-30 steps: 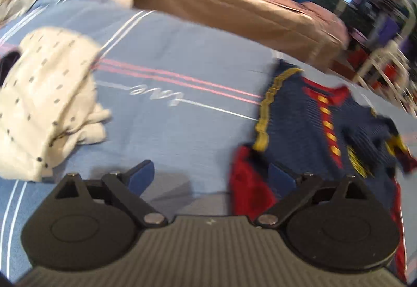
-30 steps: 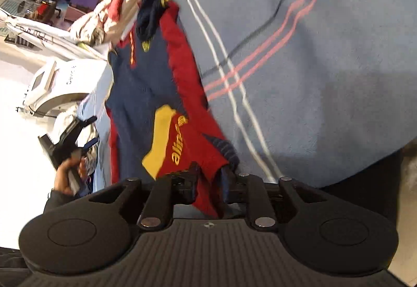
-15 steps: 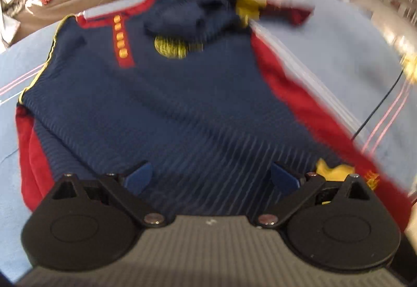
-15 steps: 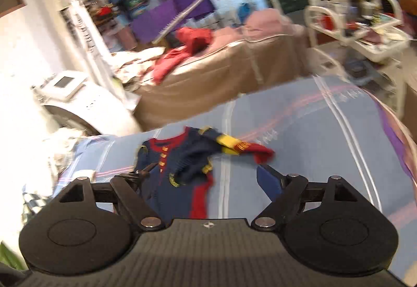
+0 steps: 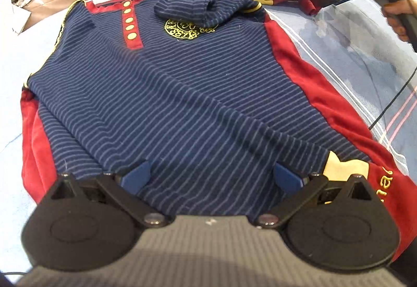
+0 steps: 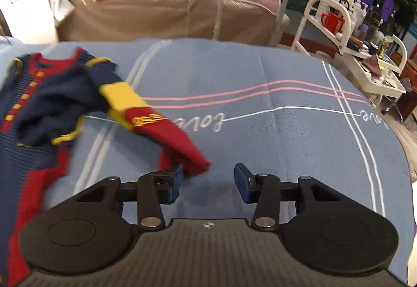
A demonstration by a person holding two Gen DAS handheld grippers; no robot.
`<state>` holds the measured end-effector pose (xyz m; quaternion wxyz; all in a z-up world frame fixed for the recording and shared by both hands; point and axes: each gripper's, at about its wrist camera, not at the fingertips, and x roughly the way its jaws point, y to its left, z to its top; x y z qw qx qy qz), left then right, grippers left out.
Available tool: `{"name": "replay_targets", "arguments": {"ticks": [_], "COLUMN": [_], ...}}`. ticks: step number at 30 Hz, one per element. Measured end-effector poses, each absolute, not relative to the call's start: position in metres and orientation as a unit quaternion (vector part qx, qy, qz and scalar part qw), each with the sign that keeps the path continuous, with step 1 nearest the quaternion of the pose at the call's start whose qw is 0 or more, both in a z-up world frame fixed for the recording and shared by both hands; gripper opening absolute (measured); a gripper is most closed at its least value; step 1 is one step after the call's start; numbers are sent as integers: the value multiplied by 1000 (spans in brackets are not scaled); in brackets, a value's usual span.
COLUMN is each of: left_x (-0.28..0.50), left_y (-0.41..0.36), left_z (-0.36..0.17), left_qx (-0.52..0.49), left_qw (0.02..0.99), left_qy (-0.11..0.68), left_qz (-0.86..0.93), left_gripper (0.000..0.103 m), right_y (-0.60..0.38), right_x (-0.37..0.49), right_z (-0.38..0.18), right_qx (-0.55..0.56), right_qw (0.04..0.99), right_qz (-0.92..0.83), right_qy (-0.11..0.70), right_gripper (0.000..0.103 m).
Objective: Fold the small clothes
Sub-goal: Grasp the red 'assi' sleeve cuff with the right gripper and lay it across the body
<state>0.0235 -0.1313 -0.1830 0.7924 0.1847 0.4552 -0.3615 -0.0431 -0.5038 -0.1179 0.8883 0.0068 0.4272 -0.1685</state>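
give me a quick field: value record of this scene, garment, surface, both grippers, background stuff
garment: navy striped child's shirt with red side panels, yellow buttons, yellow chest emblem; lying front up
right sleeve: red cuff stretched out over the bedspread, right beside the right gripper's finger
surface: blue bedspread with pink and white lines and "love" script
left gripper: open, over the shirt's lower hem
right gripper: open, at the sleeve cuff, not closed on it
background: tan bed with red clothing, white cart

**Bright, even light with fisheye bend**

Soft daylight fills both views. Left wrist view is sharp, edges curving hard. Right wrist view shows motion blur on the sweater (image 6: 52, 104); a faint shadow sits under the right gripper (image 6: 207, 181).
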Motion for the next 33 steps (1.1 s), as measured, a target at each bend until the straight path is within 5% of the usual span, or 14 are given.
{"name": "replay_targets", "arguments": {"ticks": [1,2,3,4,7,18,25,33], "left_x": [24,24,25,25,26,28,29,30], "left_y": [-131,-131,-132,-132,-132,-134,-134,-131], "left_z": [-184,-184,-185,-185,-185,-187,-187,-181], "left_qx": [184,185,186,185,185,180,182,178], "left_qw": [792,792,792,791,790,792,791,783], "left_qy": [455,455,455,456,458,457,461,479], "left_qz": [-362,-362,-362,-362,-364,-363,-360,-354], "left_gripper": [103,103,103,103,103,103,103,103], "right_y": [-508,-512,-515,-520,-531,-634,-673,-594], "right_x": [-41,-40,-41,-43,-53,-137,-181,-177], "right_z": [-119,-120,-119,-116,-98,23,38,-7], "right_qx": [11,24,48,84,168,140,198,301], "right_qw": [890,892,895,896,892,871,840,806], "right_qz": [-161,-150,-127,-103,-85,-264,-337,-142], "right_qy": [427,426,425,424,411,391,376,489], "right_gripper": [75,60,13,4,4,3,3,4]}}
